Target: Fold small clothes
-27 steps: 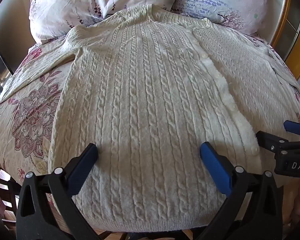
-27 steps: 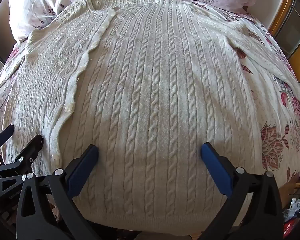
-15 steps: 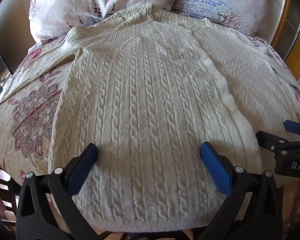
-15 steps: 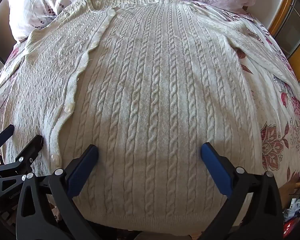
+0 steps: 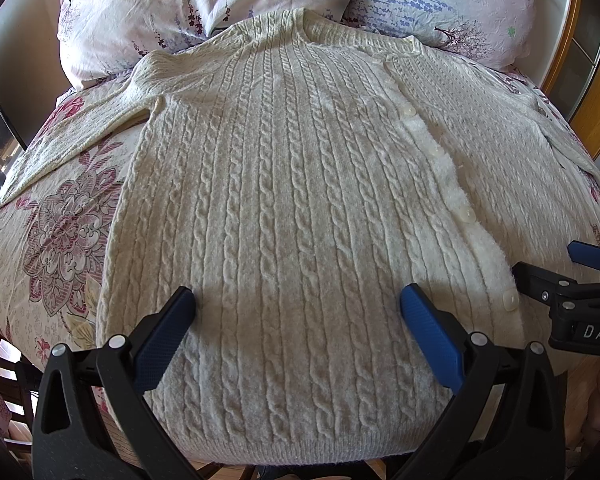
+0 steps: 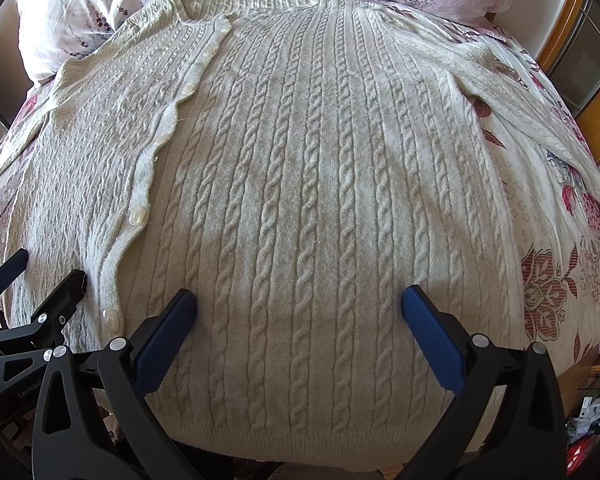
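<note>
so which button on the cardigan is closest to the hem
The lowest button on the cream cardigan, at the bottom of the placket just above the ribbed hem. The other buttons, like the next one, sit higher toward the collar.

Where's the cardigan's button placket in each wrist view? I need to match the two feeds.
Left wrist: the button placket runs diagonally down the right side, ending near the right gripper.
Right wrist: the placket runs down the left side.
Shared landmark: the lowest button.
</note>
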